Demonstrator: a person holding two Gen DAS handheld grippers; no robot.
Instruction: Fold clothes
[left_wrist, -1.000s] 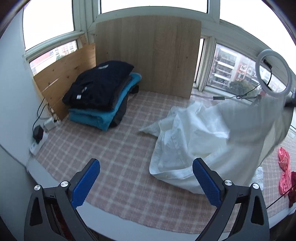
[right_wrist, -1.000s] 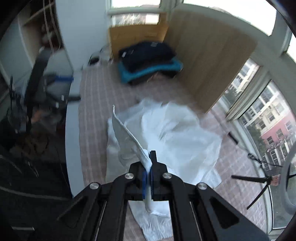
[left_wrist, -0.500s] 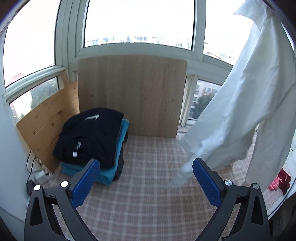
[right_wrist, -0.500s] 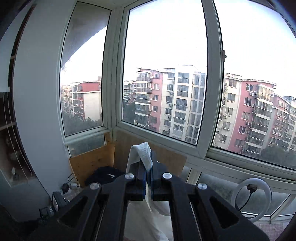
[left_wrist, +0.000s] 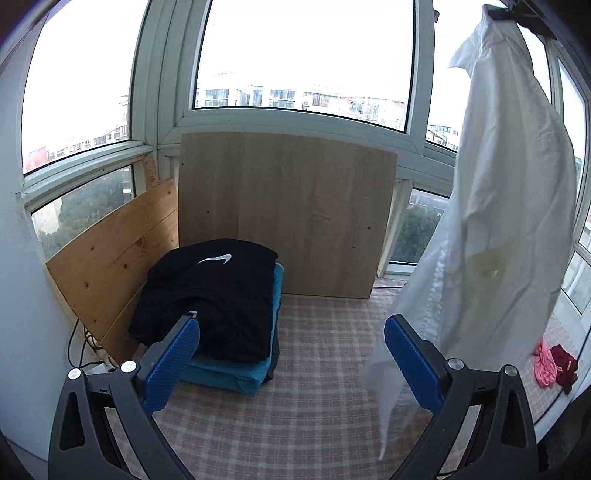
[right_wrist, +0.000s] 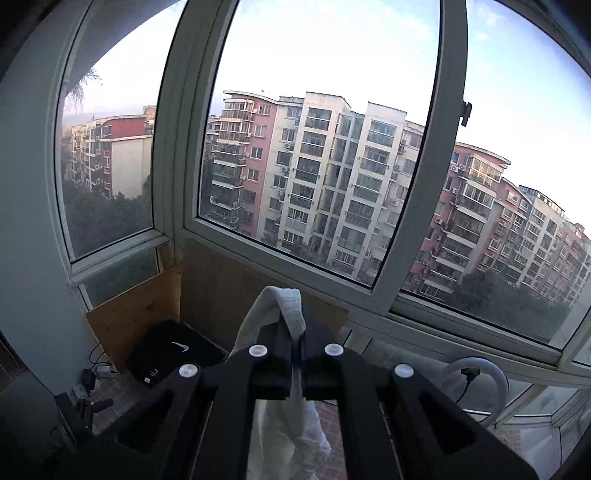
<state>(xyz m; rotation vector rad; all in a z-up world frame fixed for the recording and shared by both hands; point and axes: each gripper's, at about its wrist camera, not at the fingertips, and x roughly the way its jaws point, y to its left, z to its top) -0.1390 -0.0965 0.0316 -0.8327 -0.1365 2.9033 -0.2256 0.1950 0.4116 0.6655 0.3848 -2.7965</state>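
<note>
A white shirt (left_wrist: 506, 206) hangs full length at the right of the left wrist view, held up high by its collar. My right gripper (right_wrist: 294, 350) is shut on that collar fold (right_wrist: 288, 314), and the rest of the white shirt (right_wrist: 295, 435) drops below the jaws. My left gripper (left_wrist: 291, 350) stands open above the checked mat (left_wrist: 314, 387), nothing between its blue pads. Its right pad (left_wrist: 410, 362) is close to a dangling sleeve of the shirt; whether they touch I cannot tell.
A stack of folded clothes, black on teal (left_wrist: 218, 295), sits at the back left against wooden boards (left_wrist: 284, 214). Pink and red garments (left_wrist: 554, 365) lie at the right edge. Windows surround the mat. A ring light (right_wrist: 476, 384) stands at the right.
The right gripper has lifted the white shirt off the mat until it hangs free. The left gripper has risen and tilted up, now facing the boards and windows.
</note>
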